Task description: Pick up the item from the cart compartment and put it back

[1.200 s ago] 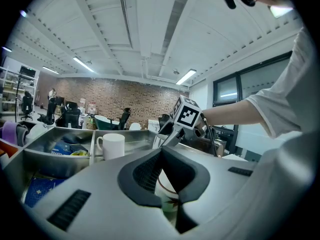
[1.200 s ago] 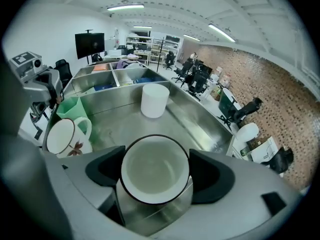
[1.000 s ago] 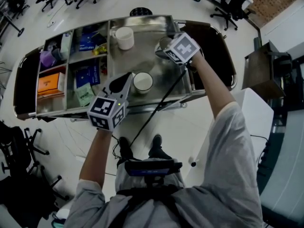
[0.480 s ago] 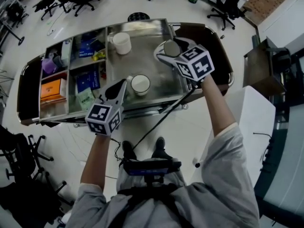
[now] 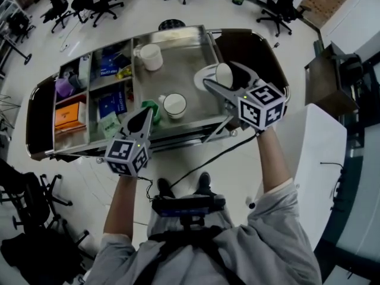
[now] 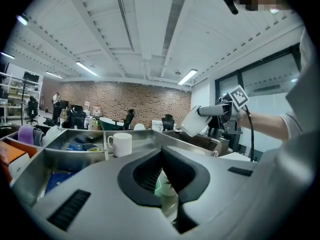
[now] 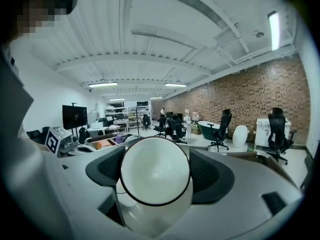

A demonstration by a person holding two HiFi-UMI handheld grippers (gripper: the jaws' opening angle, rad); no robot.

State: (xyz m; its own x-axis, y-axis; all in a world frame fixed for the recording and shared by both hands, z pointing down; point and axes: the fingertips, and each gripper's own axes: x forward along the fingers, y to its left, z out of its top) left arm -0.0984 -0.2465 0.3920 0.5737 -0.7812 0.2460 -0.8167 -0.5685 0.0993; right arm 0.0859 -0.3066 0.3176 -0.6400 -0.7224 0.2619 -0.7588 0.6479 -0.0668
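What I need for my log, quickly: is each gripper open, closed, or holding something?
Left gripper: closed, nothing held.
Right gripper: closed on the white cup.

An orange box (image 5: 67, 115) is lying at nine o'clock — a white mug (image 5: 150, 56) standing at eleven, office chair (image 5: 282, 6) at one.

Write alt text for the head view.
The right hand-held gripper holds a white cup above the right end of a steel cart. The left hand-held gripper points toward a second white cup on the tray; a white mug stands farther back, packets fill the left compartments.
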